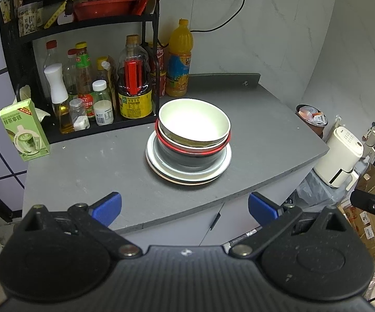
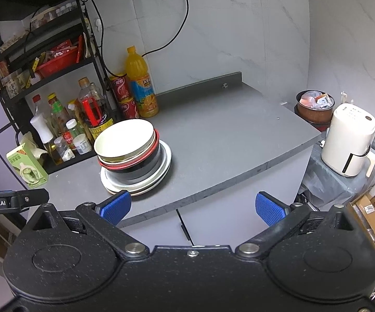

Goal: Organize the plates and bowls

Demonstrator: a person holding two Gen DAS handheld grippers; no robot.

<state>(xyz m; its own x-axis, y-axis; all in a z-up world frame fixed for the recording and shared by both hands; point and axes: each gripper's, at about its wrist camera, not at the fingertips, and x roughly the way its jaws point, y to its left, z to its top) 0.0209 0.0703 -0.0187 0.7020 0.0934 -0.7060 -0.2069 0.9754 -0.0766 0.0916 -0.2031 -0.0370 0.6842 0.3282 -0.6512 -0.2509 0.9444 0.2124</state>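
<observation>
Both grippers' fingers (image 1: 185, 205) (image 2: 192, 205) gape empty before stacked bowls (image 1: 194, 124); only right view shows the kettle (image 2: 348, 140) whole

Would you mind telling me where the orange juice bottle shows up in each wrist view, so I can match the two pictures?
Left wrist: the orange juice bottle stands upper centre, at the back of the counter, just right of the black rack.
Right wrist: the orange juice bottle is upper left of centre, beside the red cans.
Shared landmark: the stack of bowls and plates, in front of the bottle in both.
</observation>
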